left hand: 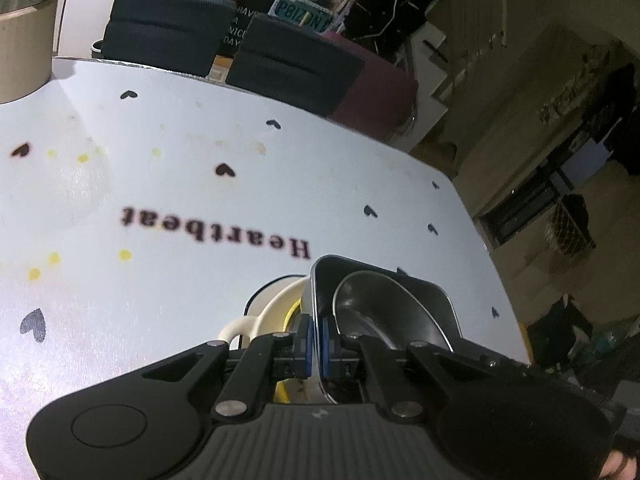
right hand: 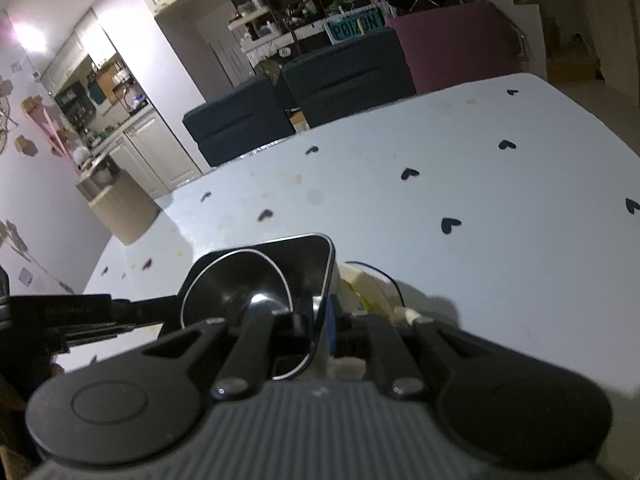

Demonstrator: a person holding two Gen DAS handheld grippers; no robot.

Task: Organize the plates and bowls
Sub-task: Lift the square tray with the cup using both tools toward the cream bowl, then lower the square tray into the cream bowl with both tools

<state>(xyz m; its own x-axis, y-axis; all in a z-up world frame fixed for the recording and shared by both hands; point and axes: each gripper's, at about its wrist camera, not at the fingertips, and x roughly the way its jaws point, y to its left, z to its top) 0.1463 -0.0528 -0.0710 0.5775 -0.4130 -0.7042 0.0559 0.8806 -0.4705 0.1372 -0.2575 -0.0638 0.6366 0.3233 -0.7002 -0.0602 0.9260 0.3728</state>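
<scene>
A dark square dish [left hand: 432, 300] [right hand: 304, 252] with a metal rim carries a round steel bowl [left hand: 372, 304] [right hand: 232, 280] inside it, low over the white table [left hand: 200, 160] [right hand: 480, 184]. My left gripper [left hand: 316, 336] is shut on one side of the dish's rim. My right gripper [right hand: 320, 320] is shut on the opposite side. A cream dish with a handle and a yellow trim [left hand: 276, 304] [right hand: 368, 284] lies right beside the square dish, partly hidden by it. The left gripper's black body [right hand: 80, 316] shows at the left of the right wrist view.
The table has black hearts and the printed word "Heartbeat". A beige cylindrical container [left hand: 24, 48] [right hand: 120, 208] stands at its far corner. Two dark chairs [left hand: 172, 28] [left hand: 296, 68] and a maroon sofa [left hand: 376, 92] stand beyond the far edge.
</scene>
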